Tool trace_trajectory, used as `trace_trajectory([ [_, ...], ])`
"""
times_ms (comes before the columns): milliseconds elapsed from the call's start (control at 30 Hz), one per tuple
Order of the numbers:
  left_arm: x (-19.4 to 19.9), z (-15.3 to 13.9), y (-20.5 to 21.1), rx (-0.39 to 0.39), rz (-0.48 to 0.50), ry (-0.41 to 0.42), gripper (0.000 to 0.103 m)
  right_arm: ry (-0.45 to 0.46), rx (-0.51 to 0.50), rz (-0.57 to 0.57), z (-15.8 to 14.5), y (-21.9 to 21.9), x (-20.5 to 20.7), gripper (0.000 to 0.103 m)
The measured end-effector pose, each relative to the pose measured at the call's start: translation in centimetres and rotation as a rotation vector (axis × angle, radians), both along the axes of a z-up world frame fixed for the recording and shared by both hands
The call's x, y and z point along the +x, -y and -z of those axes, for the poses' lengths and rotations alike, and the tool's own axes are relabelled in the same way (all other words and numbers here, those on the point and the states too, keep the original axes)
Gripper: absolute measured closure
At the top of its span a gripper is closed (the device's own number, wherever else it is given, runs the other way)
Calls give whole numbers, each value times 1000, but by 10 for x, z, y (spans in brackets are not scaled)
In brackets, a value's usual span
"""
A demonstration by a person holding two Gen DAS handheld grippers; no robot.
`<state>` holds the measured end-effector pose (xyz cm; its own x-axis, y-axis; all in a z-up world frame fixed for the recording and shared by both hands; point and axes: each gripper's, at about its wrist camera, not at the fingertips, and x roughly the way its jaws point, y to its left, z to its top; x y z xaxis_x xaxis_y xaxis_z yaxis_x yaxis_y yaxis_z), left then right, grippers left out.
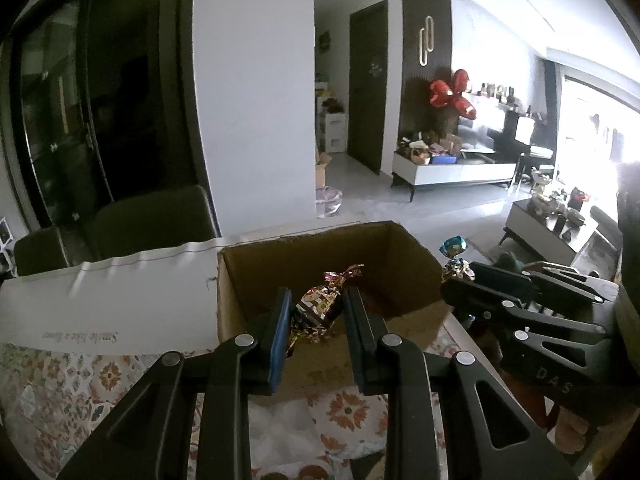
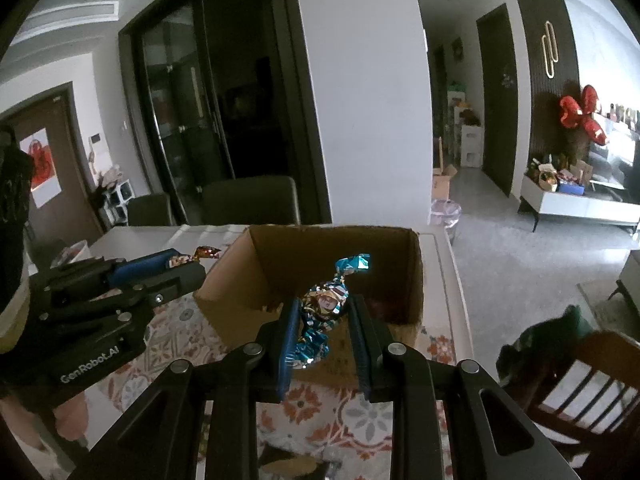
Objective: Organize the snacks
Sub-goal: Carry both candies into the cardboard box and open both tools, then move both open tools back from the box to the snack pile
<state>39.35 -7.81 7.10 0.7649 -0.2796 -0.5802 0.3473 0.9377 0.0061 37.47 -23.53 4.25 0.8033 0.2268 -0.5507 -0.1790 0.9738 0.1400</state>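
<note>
- A table under a floral-patterned tablecloth (image 1: 348, 408) carries everything; a white sheet with cursive lettering (image 1: 108, 300) lies on it, left of the box.
- An open cardboard box (image 1: 404, 248) stands on the cloth near the table's far right edge, flaps up; its inside is mostly in shadow.
- The left gripper (image 1: 316, 312) is narrowed onto a red-and-gold foil-wrapped candy (image 1: 316, 308), held in front of the box's near wall.
- The right gripper (image 2: 326, 312) is clamped on a blue-and-gold foil-wrapped candy (image 2: 324, 300), its twisted end poking up over the box opening.
</note>
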Motion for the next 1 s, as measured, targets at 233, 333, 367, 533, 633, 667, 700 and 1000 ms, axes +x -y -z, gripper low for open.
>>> trace_trajectory([
  [233,35,5,5,2,-6,-61,76,-76,-5,-7,6,5,35,77],
  [333,46,8,5,7,-19,-78,76,-95,-20,-12,9,4,43,77],
  [367,50,10,6,2,-19,-92,76,-106,-20,-15,10,4,48,77],
  [533,59,16,8,34,-54,-99,53,-130,-32,6,13,7,61,76],
  [633,52,16,3,51,-63,-68,50,-144,-58,18,15,7,59,55],
  [667,49,15,3,57,-65,-58,50,-137,-65,21,15,7,57,49],
  [700,44,14,3,64,-65,-45,49,-126,-75,22,14,6,54,49],
  [1000,5,4,-9,74,-67,37,45,-81,-66,46,4,5,25,49],
])
